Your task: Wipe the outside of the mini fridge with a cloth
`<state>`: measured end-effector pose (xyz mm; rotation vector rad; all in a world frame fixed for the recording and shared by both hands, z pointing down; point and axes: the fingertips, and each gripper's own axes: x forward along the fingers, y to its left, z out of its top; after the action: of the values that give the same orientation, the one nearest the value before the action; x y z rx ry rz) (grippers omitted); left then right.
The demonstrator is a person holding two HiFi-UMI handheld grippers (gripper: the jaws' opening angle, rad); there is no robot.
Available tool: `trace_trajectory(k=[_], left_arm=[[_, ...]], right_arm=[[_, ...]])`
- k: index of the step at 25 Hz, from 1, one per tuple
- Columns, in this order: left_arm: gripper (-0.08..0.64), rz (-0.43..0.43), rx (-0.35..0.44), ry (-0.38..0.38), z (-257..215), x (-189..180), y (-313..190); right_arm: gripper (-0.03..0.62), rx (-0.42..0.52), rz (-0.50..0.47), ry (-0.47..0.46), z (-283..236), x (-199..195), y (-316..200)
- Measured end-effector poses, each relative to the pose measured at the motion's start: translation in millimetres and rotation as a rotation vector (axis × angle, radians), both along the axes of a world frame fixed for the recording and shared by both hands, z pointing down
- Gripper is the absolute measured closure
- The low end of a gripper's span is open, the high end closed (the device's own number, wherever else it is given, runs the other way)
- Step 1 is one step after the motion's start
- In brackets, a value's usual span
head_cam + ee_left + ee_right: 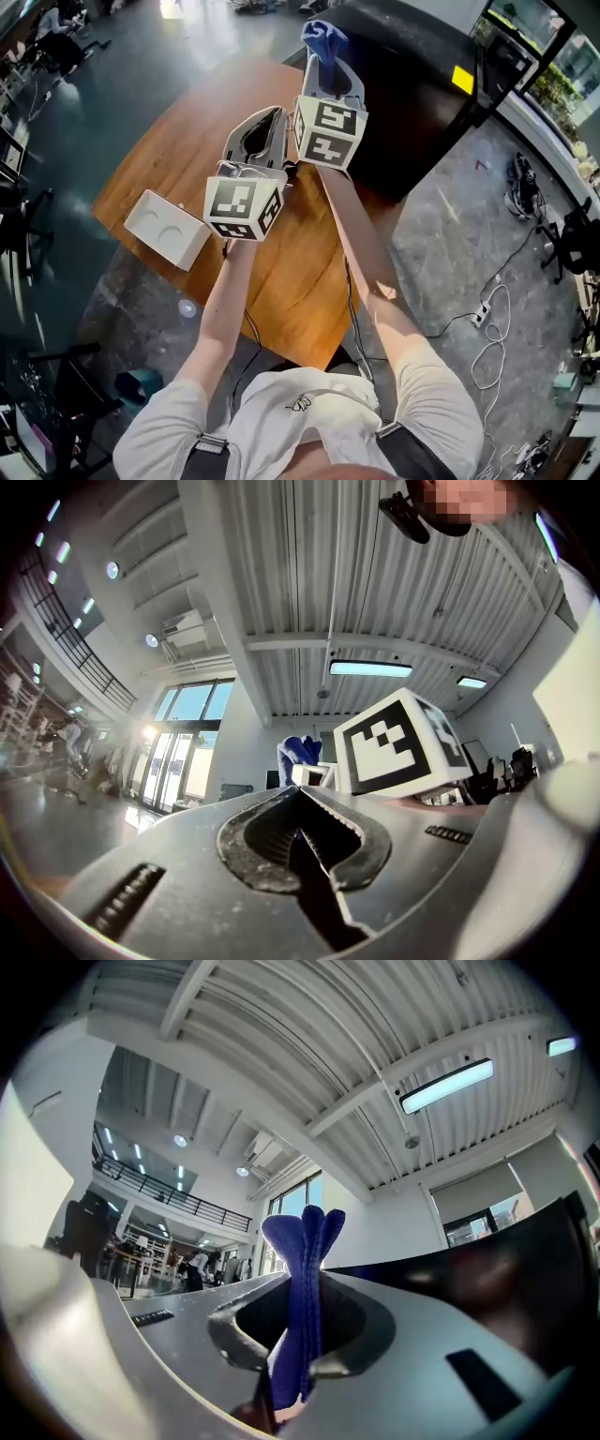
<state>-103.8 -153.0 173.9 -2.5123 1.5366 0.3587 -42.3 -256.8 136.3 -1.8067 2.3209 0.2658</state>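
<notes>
Mini fridge (pixel 417 89): a dark cabinet at the far right corner of the table (pixel 178 159). Whether it stands on the table or beside it is not clear from above.

Cloth (pixel 302 1269): blue and bunched, pinched upright in the jaws of the right gripper (pixel 302 1330). It is near the fridge and apparently not yet touching it.

Left gripper (pixel 302 794): jaws together, nothing between them.

Recommended: lay the cloth's free end flat on the nearest panel, press lightly and stroke in overlapping passes. The metal jaws should not touch the finish.
</notes>
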Motion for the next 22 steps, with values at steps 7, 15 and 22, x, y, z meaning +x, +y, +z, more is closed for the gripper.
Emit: trace_trajectory(k=[7,15,22], left_arm=[[0.555,-0.063,-0.030,0.005,17.7,-43.2,-21.3],[0.555,-0.080,-0.060,0.049,31.3,-57.8,-37.6],[0.555,-0.032,-0.063,0.065,32.7,-34.7,-46.9]], right_arm=[[0.531,0.034,0.136,0.106,-4.9,-27.0,-64.6],[0.531,0.019,0.232,0.144,3.9,-18.2,-94.6],[0.531,0.029,0.285,0.122,5.1,8.2,-82.3]])
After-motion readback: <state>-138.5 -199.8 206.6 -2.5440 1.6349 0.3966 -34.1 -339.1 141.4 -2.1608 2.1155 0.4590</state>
